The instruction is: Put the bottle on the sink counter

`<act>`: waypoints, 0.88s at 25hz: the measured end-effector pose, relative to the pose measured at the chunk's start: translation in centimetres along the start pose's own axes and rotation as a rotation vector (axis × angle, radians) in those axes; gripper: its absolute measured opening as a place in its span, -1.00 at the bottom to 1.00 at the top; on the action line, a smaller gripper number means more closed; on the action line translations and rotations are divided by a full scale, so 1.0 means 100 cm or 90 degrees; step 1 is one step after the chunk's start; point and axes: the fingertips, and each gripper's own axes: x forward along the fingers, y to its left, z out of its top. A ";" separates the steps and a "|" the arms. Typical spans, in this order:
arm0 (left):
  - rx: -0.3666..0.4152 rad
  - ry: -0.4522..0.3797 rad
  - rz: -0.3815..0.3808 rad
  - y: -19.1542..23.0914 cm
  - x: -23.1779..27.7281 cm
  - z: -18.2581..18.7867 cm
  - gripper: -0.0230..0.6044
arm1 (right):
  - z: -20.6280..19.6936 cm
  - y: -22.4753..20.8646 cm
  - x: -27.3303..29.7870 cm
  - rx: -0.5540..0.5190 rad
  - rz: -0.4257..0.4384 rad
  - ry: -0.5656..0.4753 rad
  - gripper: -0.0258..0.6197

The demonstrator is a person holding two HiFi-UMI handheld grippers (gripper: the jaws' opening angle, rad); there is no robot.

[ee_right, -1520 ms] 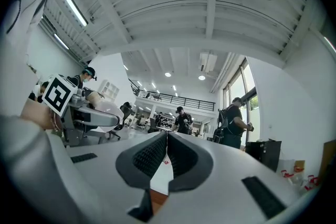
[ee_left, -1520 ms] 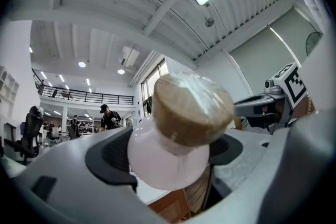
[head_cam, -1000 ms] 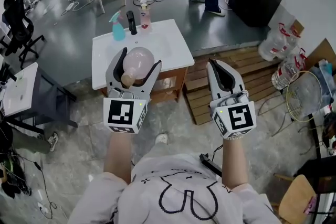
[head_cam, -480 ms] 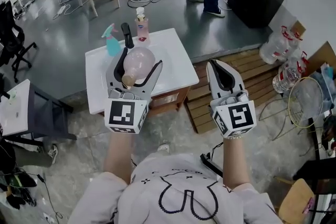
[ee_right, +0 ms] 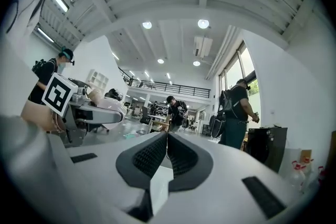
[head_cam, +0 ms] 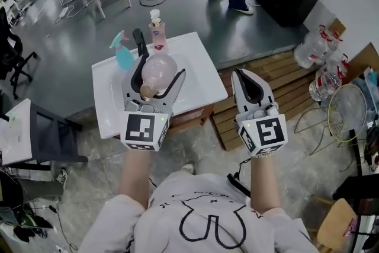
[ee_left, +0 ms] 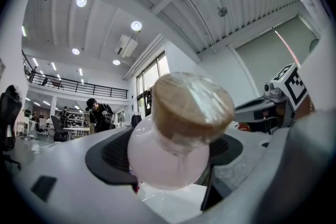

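the step in hand looks like the carry: the left gripper (head_cam: 161, 65) is clamped on the bottle (head_cam: 156, 73), its round pink body between the wide-set jaws and its cork (head_cam: 145, 90) toward the person, held in the air and not yet set down. the right gripper (head_cam: 244, 75) has its jaws together on nothing, off to the right of the counter (head_cam: 204, 77). next, i judge, the bottle must be tipped upright and lowered onto bare counter, clear of the spray bottle (head_cam: 121, 51), tap (head_cam: 140, 43) and soap bottle (head_cam: 157, 25) at the back, before the jaws let go. only the head view gives that layout. the left gripper view shows the pads (ee_left: 113, 149) against the body. only the right gripper view shows its own pads meeting.
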 end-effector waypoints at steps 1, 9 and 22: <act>0.000 0.005 -0.002 -0.001 0.003 -0.004 0.36 | -0.003 -0.002 0.002 0.002 -0.001 0.003 -0.83; -0.001 0.040 -0.005 -0.005 0.040 -0.029 0.36 | -0.035 -0.029 0.022 0.028 0.003 0.028 -0.83; -0.041 0.101 0.027 0.008 0.149 -0.087 0.36 | -0.076 -0.106 0.102 0.052 0.038 0.038 -0.83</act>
